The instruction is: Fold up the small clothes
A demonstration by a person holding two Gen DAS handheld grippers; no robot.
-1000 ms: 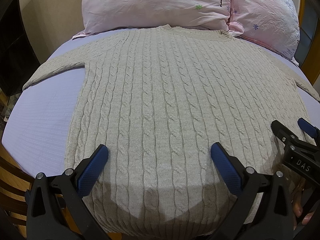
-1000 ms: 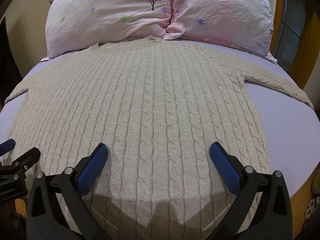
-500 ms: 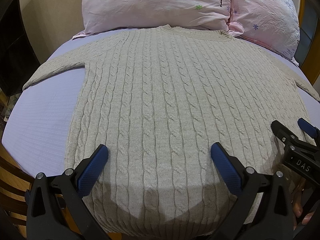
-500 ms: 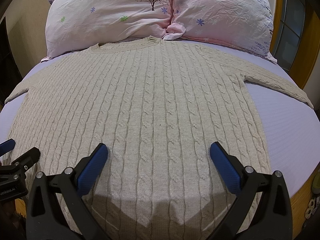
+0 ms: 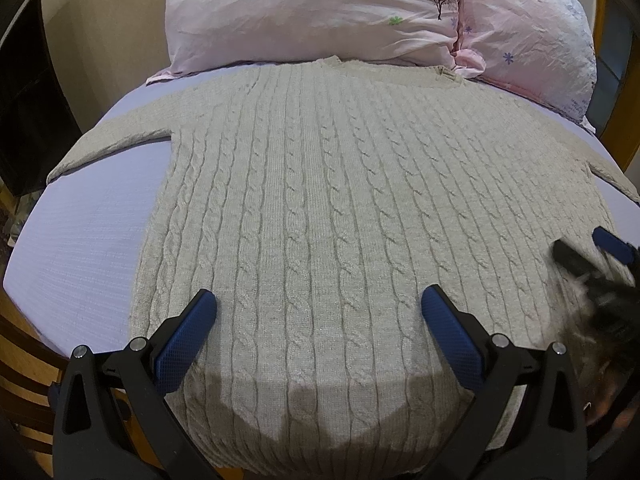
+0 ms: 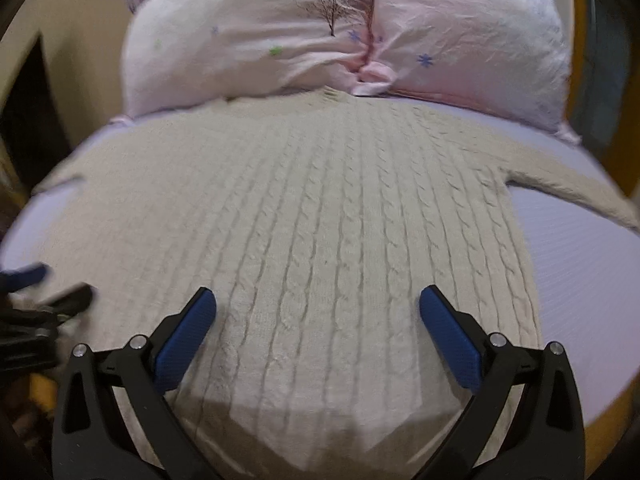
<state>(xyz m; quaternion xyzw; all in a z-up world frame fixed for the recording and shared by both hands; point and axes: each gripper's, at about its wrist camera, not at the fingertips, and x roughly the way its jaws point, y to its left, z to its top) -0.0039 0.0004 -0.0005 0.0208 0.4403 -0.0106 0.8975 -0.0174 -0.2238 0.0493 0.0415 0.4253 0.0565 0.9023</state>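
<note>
Sweater (image 5: 320,208), beige cable knit, lay spread flat on lilac bed sheet (image 5: 84,248), collar toward two pink pillows (image 5: 320,12), sleeves out to both sides. Left gripper (image 5: 318,320) and right gripper (image 6: 318,320) hovered above hem, jaws spread wide, nothing held. Likely risks: pinching sheet along with thick knit; uneven lift skewing fold; right view blurred, so aim uncertain.

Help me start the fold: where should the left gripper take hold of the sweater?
Judging by how the sweater lies flat, grip its left sleeve, coming from the outer left over bare sheet. That sleeve sticks out sideways, apart from the body, giving a free edge.
</note>
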